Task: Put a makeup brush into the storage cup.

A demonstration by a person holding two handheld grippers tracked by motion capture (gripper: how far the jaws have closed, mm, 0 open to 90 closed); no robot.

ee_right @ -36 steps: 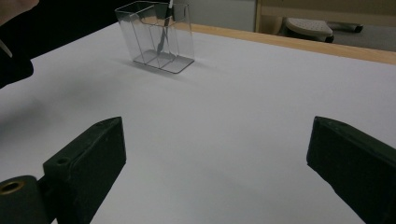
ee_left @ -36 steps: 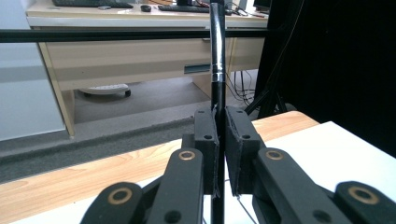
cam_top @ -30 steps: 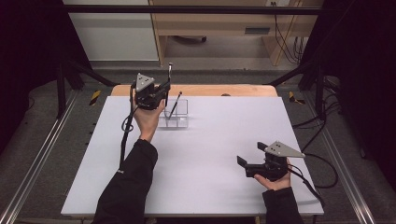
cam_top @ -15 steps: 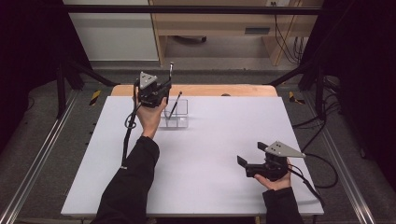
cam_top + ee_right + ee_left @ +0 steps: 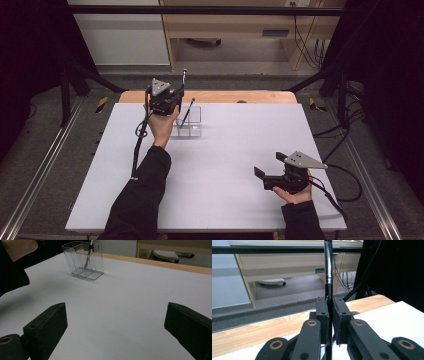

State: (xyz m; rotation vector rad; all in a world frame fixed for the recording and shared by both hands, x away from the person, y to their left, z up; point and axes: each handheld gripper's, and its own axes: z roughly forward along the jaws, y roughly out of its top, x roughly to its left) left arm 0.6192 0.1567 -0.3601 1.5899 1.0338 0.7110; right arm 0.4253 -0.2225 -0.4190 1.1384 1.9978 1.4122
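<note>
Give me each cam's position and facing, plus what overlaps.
High view: above the person's side, looking forward and down on the table; both forearms, left tongs and right tongs show.
Left gripper view: rides the left tongs, facing a desk past the table's far edge; jaws shut on a black pen.
Right gripper view: low over the table, facing the clear holder; open jaws, a sleeve at left.
Shared: high and right views both show the holder.

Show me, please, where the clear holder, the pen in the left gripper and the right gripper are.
clear holder (image 5: pixel 93 263), right gripper view, its front wall.
pen (image 5: pixel 328 267), left gripper view, shaft above the jaws.
right gripper (image 5: pixel 270 172), high view, between its fingertips.
</note>
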